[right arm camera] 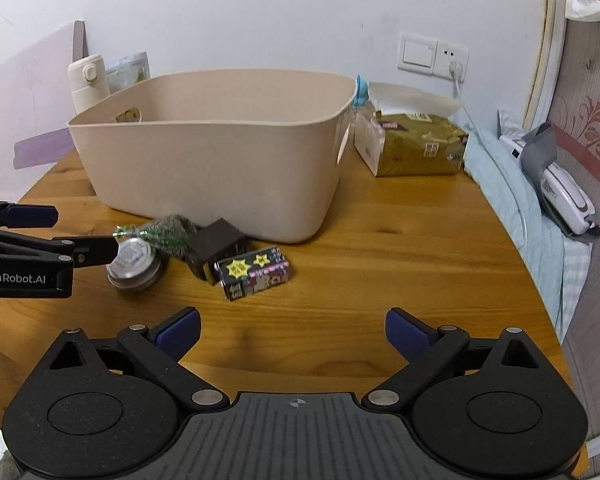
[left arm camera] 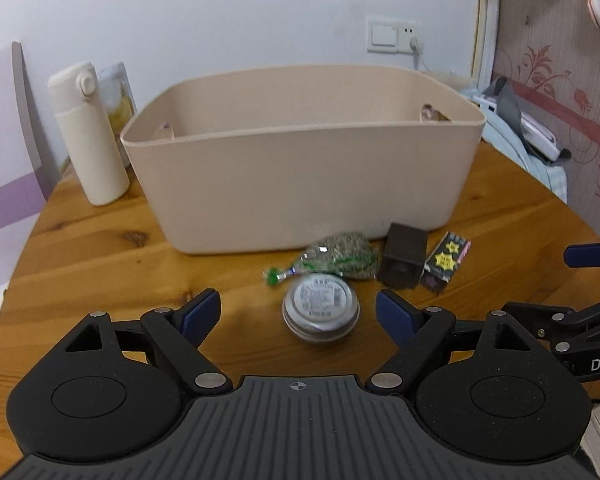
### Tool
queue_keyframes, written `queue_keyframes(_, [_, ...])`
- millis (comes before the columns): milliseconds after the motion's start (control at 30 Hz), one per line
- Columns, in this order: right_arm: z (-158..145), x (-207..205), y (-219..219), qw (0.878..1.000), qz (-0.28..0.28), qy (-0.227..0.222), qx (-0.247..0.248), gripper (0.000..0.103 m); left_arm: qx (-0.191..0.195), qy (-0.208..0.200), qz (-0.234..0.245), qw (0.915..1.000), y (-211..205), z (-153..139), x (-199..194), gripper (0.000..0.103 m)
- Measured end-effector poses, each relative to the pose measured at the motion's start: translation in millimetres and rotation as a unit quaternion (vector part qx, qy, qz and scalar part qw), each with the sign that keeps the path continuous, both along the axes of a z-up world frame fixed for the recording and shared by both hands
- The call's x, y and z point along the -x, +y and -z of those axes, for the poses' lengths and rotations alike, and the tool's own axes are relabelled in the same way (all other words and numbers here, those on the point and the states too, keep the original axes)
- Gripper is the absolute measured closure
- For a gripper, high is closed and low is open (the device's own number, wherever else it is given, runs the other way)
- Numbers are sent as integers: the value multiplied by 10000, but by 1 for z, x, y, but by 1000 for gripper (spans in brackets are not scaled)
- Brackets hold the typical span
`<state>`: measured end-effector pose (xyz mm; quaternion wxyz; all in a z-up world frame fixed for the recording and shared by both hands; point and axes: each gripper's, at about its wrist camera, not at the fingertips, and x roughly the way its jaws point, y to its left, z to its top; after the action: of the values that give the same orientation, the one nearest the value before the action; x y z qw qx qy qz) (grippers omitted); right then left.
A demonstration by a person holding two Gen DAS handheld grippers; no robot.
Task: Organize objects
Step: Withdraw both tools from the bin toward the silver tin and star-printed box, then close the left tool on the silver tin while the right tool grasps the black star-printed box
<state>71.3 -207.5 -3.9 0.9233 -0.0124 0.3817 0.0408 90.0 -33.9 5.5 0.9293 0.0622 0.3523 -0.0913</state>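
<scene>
A beige plastic bin [left arm camera: 300, 176] stands on the round wooden table [left arm camera: 100, 264]; it also shows in the right wrist view [right arm camera: 220, 168]. In front of it lie a round metal tin [left arm camera: 321, 312] [right arm camera: 134, 266], a clear bag of green-grey bits [left arm camera: 340, 256] [right arm camera: 168, 232], a dark brown box [left arm camera: 404, 256] [right arm camera: 214, 246] and a small black carton with yellow stars [left arm camera: 446, 262] [right arm camera: 254, 272]. My left gripper [left arm camera: 298, 318] is open, with the tin between its fingers, untouched. My right gripper [right arm camera: 293, 334] is open and empty, short of the star carton.
A cream flask [left arm camera: 86, 136] and a packet [left arm camera: 118, 96] stand left of the bin. A gold box [right arm camera: 418, 148] sits to the bin's right. A blue cloth with a white device [right arm camera: 560, 192] lies at the table's right edge. A wall is close behind.
</scene>
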Motion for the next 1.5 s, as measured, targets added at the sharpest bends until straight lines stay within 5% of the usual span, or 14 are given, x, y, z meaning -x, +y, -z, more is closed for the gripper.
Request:
queue_keyframes(733, [39, -24, 5, 9991, -114, 391, 99, 1, -61, 330, -38, 9994, -4, 36, -24, 17])
queue_keyframes(1500, [44, -58, 9, 9997, -195, 146, 49, 0, 118, 331, -68, 9994, 4, 44, -49, 16])
